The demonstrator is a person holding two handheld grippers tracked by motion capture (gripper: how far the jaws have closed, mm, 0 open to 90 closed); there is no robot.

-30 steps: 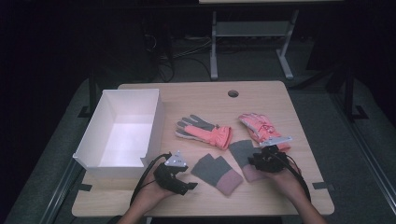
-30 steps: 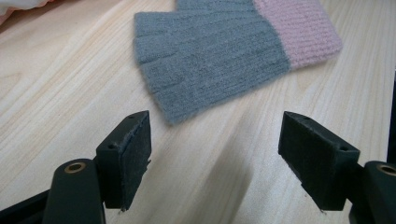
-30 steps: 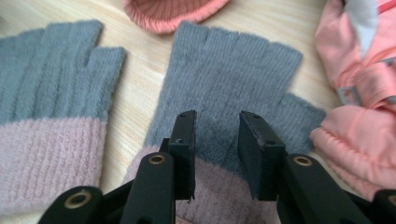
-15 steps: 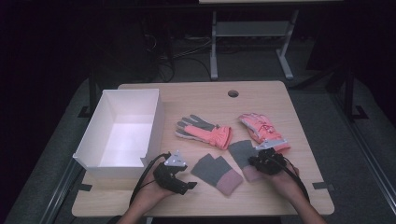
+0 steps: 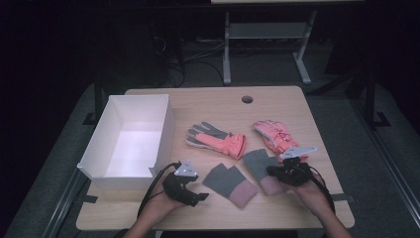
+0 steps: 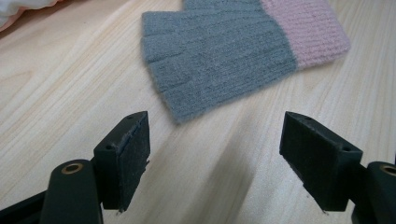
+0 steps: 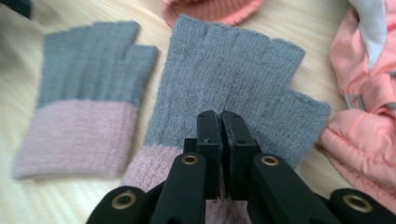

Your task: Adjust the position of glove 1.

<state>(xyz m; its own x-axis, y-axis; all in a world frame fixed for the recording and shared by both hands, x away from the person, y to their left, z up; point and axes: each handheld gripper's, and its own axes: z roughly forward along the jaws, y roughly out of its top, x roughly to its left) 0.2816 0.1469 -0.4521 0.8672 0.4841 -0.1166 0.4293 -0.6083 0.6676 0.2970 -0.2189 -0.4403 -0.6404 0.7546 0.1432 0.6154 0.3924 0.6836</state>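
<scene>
We see two knit fingerless gloves, grey w/ pink cuffs, flat on the wooden surface (image 5: 218, 106) near the person's edge. The right glove (image 5: 260, 166) lies just beside the left glove (image 5: 229, 182), apart from it. Right gripper (image 5: 278, 172) sits over the right glove's cuff end; its fingers (image 7: 208, 135) are pressed together, and in the right gripper view they sit on the grey knit just above the pink band, though we can't tell if fabric is pinched between them. Left gripper (image 5: 198, 197) rests low on the surface near the left glove; its fingers (image 6: 133, 149) are wide apart w/ bare wood between, glove's grey end just ahead.

High view adds the white box (image 5: 99, 148) at left and two coral ski gloves: one (image 5: 220, 141) mid-surface, the other (image 5: 275, 136) to its right, just behind the right gripper. Right gripper view gives rib texture and the short finger stubs, plus coral padding touching the right glove's thumb side. Left gripper view gives the knit's ribs close up.
</scene>
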